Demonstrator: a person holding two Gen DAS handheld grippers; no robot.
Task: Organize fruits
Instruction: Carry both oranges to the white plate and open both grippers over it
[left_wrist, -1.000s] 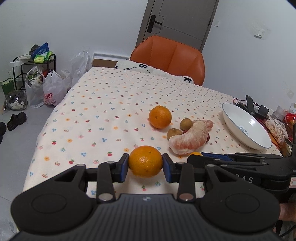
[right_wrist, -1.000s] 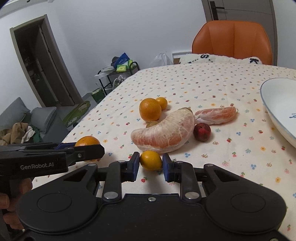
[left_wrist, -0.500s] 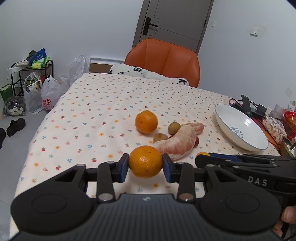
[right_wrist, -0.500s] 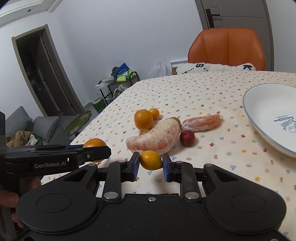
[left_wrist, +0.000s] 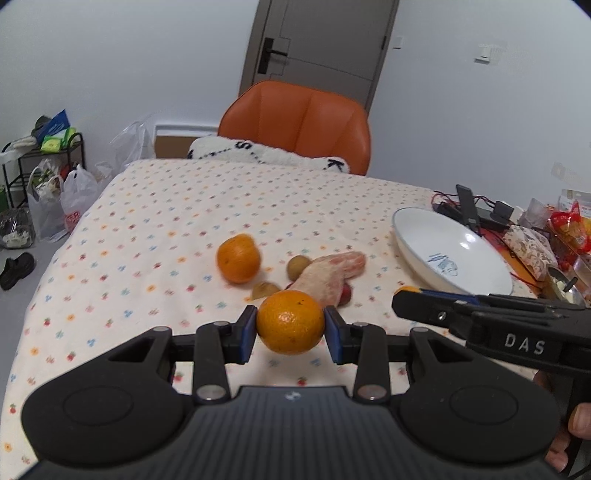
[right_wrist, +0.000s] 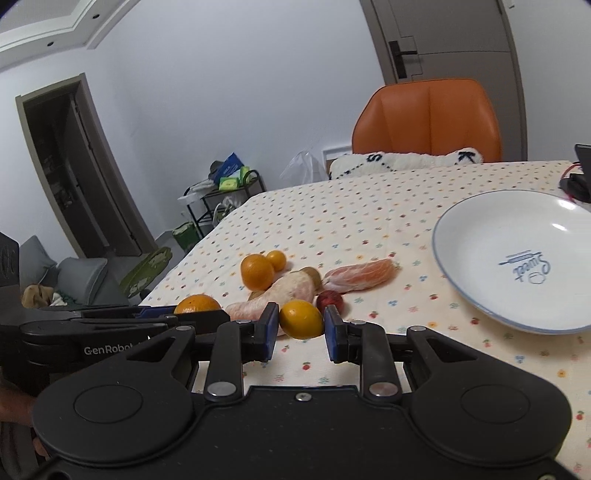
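Both grippers have lifted since the earlier frames: the held fruit now sits higher against the table, and the plate has come closer in the right wrist view. Left gripper (left_wrist: 290, 326) has its jaws clamped on a big orange (left_wrist: 290, 322), held above the flowered tablecloth (left_wrist: 155, 229). Right gripper (right_wrist: 301, 326) has its jaws narrow around a small yellow-orange citrus (right_wrist: 301, 319), pads touching both sides, also off the cloth. Left gripper shows in the right view with the orange's top peeking over it.

On the table: another orange (left_wrist: 238, 258), a large peeled pomelo segment (right_wrist: 280, 293), a smaller peeled segment (right_wrist: 360, 275) beside it, a small red fruit (right_wrist: 330, 300) touching the big segment, two brownish round fruits (left_wrist: 298, 266) near the segment, and a tiny orange (right_wrist: 276, 259) just behind the loose orange. White plate (right_wrist: 476, 295) sits to the right, well apart from the fruit pile, nothing in it.
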